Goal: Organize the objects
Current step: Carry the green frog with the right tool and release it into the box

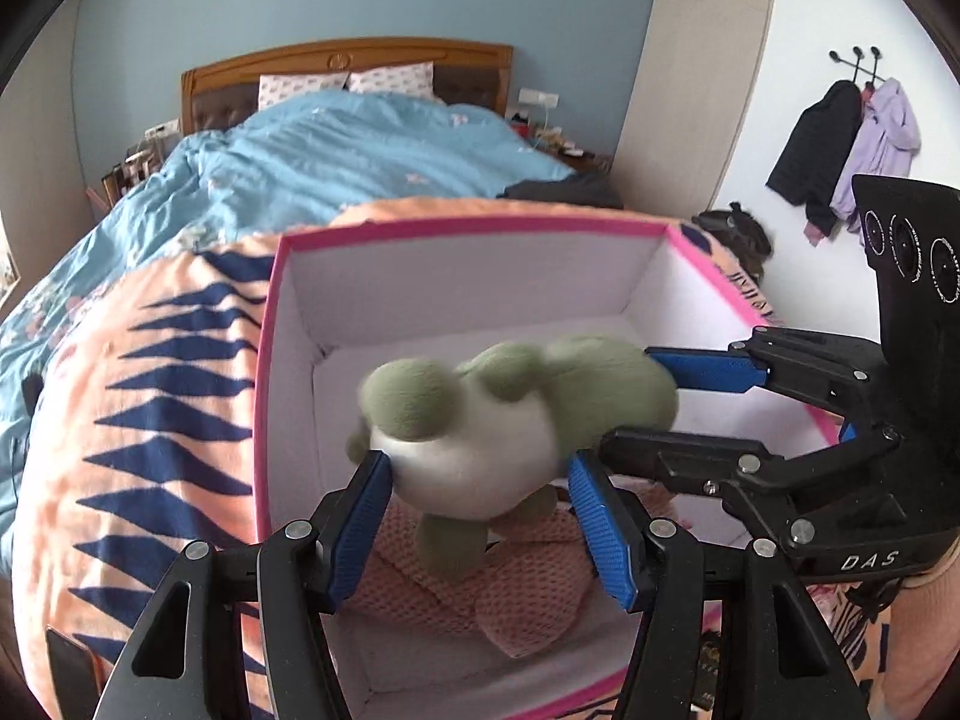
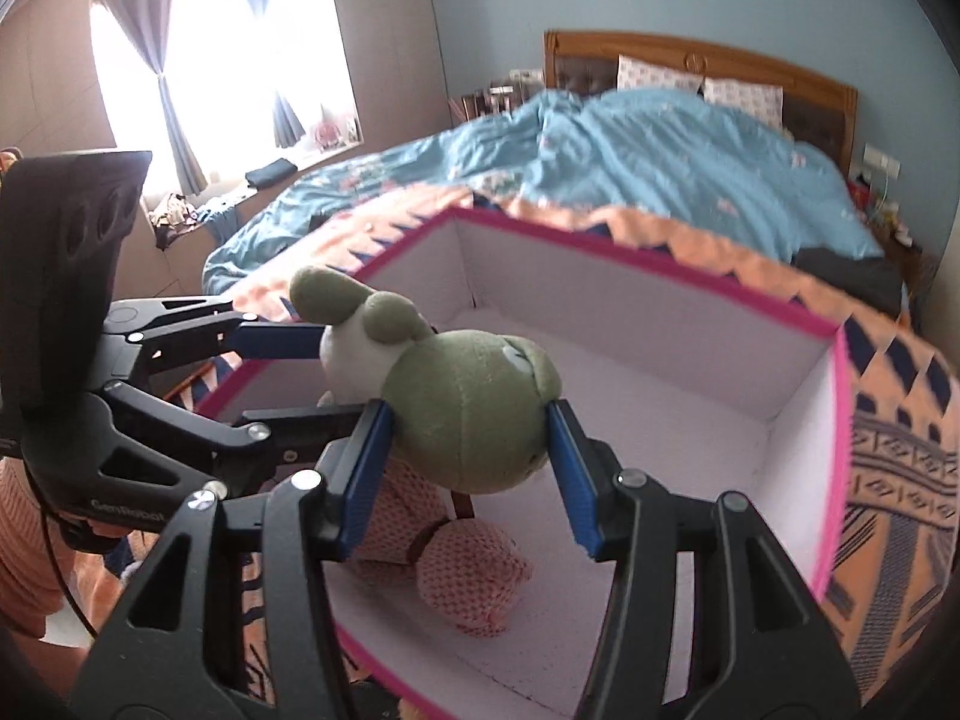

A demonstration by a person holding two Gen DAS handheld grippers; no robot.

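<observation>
The box [image 1: 264, 420] sits on the orange-and-navy blanket [image 1: 150, 396] at the foot of the bed [image 1: 336, 150]; its rim is pink, its walls white. A pink knit item [image 1: 480, 588] lies on the box floor under both grippers. Coats [image 1: 852, 144] hang on the wall to my right, curtains [image 2: 162, 60] frame the window to my left. Nothing stands between the toy and the box opening.

I hold the green-and-white plush toy [image 1: 480, 420] above the open box, clear of the floor. My left gripper [image 1: 480, 498] is clamped on its white body, one blue pad on each side. My right gripper [image 2: 468, 432] is clamped on its green head, pads pressed into both sides. In the left view the toy is motion-blurred, so its legs probably hang just above the knit item; contact cannot be confirmed.
</observation>
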